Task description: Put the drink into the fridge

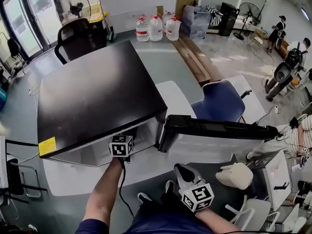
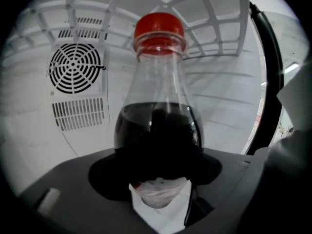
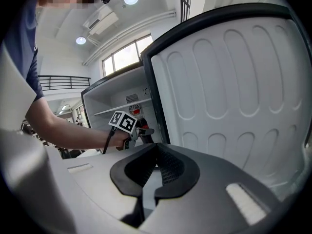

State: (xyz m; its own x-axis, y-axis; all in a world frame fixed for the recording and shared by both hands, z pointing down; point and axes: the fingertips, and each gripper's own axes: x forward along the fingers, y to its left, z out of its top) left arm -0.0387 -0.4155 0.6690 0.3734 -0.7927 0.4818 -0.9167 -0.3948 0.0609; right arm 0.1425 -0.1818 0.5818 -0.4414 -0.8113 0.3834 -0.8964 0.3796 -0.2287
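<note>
At the far left of the fridge (image 1: 97, 91), the black top carries a yellow sticker (image 1: 47, 146) at its front corner, and the cavity opens below that front edge. The left gripper (image 1: 122, 144) reaches in under the edge with its marker cube just outside the opening. In the left gripper view a round fan grille (image 2: 75, 68) sits on the back wall at the left, with a slotted vent under it, and a white wire shelf (image 2: 204, 18) spans the space overhead. The bottle (image 2: 158, 111) stands upright inside the cavity. Its dark drink fills the lower bulb, and its red cap (image 2: 159, 26) rises close under the shelf wires. The left claw is closed round the bottle's lower body, one jaw on each side. White wall shows free to the left and right of the bottle, but its base is hidden, so contact with the fridge floor cannot be told. To the right, the black door seal (image 2: 270, 72) curves down the frame. The door (image 1: 214, 128) is swung wide, and its ribbed white liner (image 3: 234, 82) fills the right gripper view. The right gripper (image 1: 185, 177) hangs low in front of the person, well apart from the opening, with its jaws drawn together on nothing. Beyond the door stands a blue chair (image 1: 222, 101), just beside the door's outer face.
</note>
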